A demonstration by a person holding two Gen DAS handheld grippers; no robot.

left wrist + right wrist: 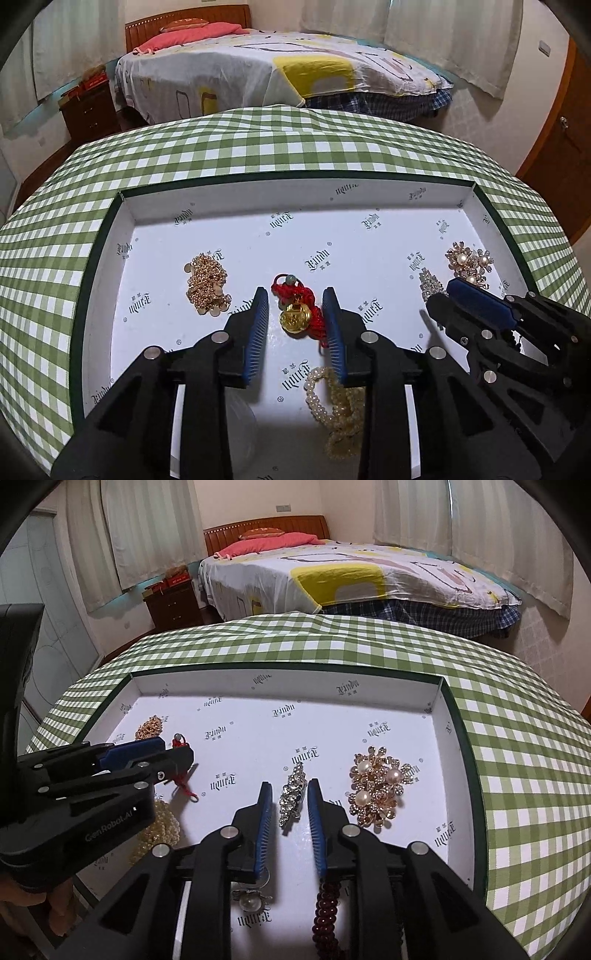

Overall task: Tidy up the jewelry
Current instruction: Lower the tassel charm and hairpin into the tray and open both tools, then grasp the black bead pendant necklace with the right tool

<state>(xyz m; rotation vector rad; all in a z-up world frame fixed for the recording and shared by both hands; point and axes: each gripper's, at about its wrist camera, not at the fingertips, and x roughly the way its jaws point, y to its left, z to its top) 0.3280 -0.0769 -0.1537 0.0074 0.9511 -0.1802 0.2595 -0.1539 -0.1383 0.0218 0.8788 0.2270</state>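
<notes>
- In the white-lined box on the green checked tablecloth, at the left of the left wrist view, a heap of gold chain lies by itself, well clear of both tools.
- Next along, the left gripper points down into the box with its blue pads parted; the red cord charm with its gold pendant lies on the lining between them, and the pads do not press on it.
- Nearer the camera, a cream pearl bracelet lies partly under that gripper's right finger.
- Further right, the right gripper also stands slightly apart, with the crystal brooch lying loose on the lining between its pads.
- Just beside it, to the right, the gold flower brooch with pearls rests near the box's right wall.
- At the bottom of the right wrist view, a dark red bead bracelet and a small pearl piece show under the fingers.
</notes>
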